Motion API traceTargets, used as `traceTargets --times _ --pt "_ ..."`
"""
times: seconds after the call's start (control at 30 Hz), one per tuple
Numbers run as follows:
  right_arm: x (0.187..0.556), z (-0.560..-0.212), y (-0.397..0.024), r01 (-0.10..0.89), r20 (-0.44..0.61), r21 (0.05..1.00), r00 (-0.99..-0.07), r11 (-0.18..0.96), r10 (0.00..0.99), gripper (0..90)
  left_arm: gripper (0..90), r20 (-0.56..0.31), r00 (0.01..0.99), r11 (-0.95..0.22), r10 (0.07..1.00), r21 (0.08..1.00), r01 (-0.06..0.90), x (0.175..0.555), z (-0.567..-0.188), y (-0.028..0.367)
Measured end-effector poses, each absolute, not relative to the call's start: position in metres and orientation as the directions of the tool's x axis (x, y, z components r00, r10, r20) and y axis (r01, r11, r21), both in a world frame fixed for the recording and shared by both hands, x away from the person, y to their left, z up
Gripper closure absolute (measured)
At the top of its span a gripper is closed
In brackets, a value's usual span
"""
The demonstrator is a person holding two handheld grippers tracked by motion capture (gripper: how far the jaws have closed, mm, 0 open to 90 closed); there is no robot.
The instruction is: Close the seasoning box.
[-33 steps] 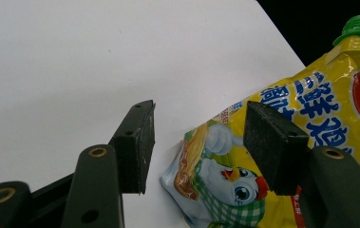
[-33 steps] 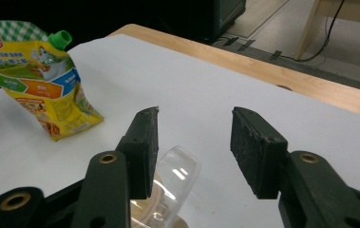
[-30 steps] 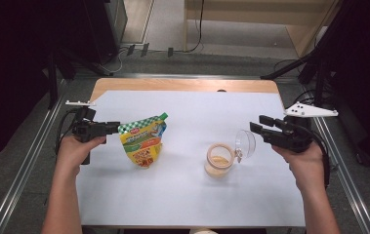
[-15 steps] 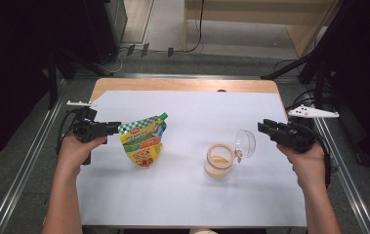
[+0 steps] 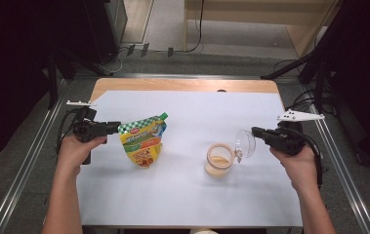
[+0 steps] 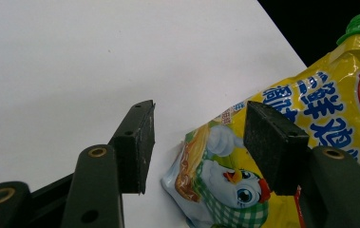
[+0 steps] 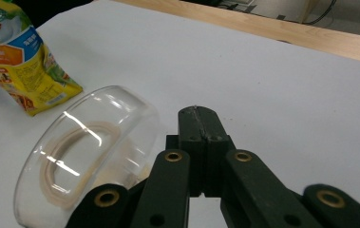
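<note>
At table's 9 o'clock, left gripper (image 5: 110,127) jaws apart around pouch (image 5: 143,144), not pinching. Right gripper (image 7: 200,116) jaws just closed, empty, beside lid (image 7: 80,156). Bump could tip jar (image 5: 218,160).

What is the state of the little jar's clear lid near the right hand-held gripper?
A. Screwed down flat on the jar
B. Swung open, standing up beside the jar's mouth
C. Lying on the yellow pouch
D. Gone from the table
B: the clear lid stands tilted up at the side of the jar, whose mouth is uncovered, just in front of the right hand-held gripper, whose jaws are closed together.
</note>
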State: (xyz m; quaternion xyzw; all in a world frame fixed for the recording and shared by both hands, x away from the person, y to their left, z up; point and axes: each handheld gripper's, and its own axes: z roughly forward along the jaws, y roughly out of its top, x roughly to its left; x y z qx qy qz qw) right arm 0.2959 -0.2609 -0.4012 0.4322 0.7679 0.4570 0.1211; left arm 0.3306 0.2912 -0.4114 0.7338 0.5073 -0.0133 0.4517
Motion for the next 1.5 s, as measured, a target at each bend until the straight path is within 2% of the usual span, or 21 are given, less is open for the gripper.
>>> traceTargets --times 0.73,1.13,1.3,1.4,1.43,1.5 --pt "0.289 -0.398 -0.241 0.531 0.227 0.816 -0.659 0.229 0.717 90.0 45.0 -0.475 0.495 -0.077 0.728 0.66 0.747 0.331 -0.411 0.292" --pt "0.284 -0.399 -0.219 0.504 0.202 0.814 -0.713 0.29 0.672 89.0 44.9 -0.477 0.494 -0.079 0.727 0.657 0.75 0.331 -0.412 0.291" --pt "0.286 -0.401 -0.22 0.499 0.194 0.815 -0.714 0.294 0.673 81.7 44.9 -0.475 0.491 -0.078 0.73 0.655 0.751 0.332 -0.412 0.292" --pt "0.289 -0.403 -0.226 0.503 0.191 0.816 -0.701 0.286 0.687 73.7 44.9 -0.475 0.49 -0.079 0.731 0.654 0.752 0.332 -0.413 0.293" --pt "0.29 -0.404 -0.23 0.508 0.197 0.816 -0.693 0.275 0.694 67.9 44.9 -0.476 0.49 -0.079 0.73 0.655 0.752 0.332 -0.413 0.293" --pt "0.292 -0.406 -0.234 0.517 0.207 0.817 -0.676 0.254 0.708 65.6 44.9 -0.475 0.49 -0.077 0.731 0.655 0.751 0.332 -0.413 0.293"
